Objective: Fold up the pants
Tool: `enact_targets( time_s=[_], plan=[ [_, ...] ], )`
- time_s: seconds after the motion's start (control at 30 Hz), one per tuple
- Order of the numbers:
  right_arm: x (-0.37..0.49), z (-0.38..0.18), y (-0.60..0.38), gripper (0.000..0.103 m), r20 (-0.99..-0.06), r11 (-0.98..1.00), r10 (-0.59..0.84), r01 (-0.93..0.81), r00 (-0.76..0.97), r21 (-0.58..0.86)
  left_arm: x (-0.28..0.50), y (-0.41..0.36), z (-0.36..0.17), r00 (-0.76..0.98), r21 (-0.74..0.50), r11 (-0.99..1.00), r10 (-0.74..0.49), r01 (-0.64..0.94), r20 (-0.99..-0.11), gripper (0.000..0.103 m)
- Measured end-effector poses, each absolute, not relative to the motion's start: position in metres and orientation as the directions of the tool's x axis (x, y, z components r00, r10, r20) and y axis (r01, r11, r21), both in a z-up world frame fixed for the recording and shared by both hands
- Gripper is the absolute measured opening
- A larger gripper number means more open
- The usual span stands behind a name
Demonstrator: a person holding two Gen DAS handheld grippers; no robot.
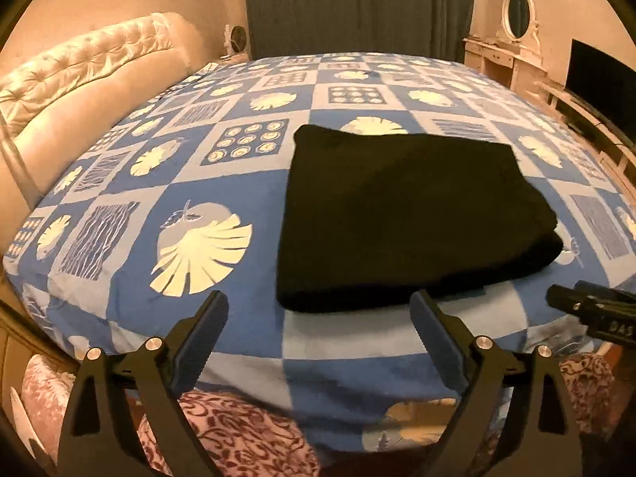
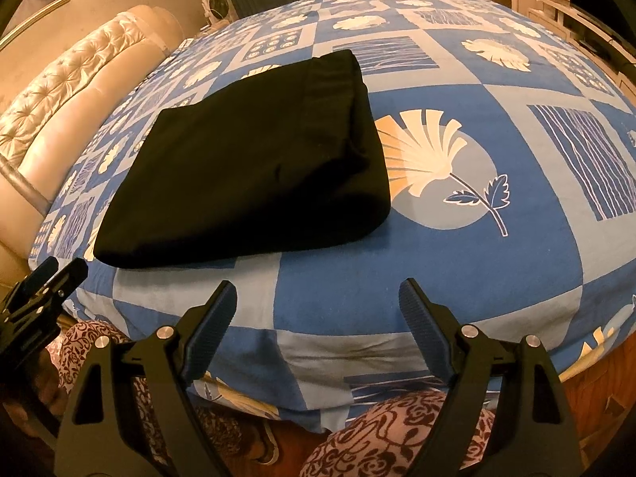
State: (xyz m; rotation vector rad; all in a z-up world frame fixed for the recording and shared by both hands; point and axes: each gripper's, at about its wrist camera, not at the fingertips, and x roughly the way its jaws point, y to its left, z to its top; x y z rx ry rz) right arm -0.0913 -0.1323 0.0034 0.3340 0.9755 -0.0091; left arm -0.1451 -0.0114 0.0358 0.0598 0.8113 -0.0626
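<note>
At centre frame in the left view, black pants (image 1: 409, 214) lie folded on the bed (image 1: 222, 183), just beyond the left gripper (image 1: 318, 310), nearer than the right gripper (image 2: 318, 298); both spread wide, empty.

Warm dim light, sharp ctr (fisheye-warped edges).

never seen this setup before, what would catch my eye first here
The folded black cloth pants stand out first, a dark flat rectangle lying on the blue and white patchwork bedspread with pale leaf prints. Next come the two open black tools: the left tool sits just short of the pants' near edge, and the right tool hangs over the bedspread, to the right of the pants.
</note>
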Motion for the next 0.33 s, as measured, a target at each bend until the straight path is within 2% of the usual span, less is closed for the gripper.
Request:
enact_targets(
  time_s=[0.13,0.33],
  plan=[
    [-0.092,0.003,-0.136,0.084,-0.813,0.944,0.147,0.166,0.563,0.286,-0.145,-0.014,0.039,0.693,-0.011,0.994,-0.085,0.111,-0.716,0.091],
    [-0.088,0.006,-0.146,0.084,-0.808,0.927,0.172,0.185,0.564,0.327,-0.118,0.007,0.039,0.632,-0.087,0.989,-0.143,0.119,-0.762,0.091]
  ],
)
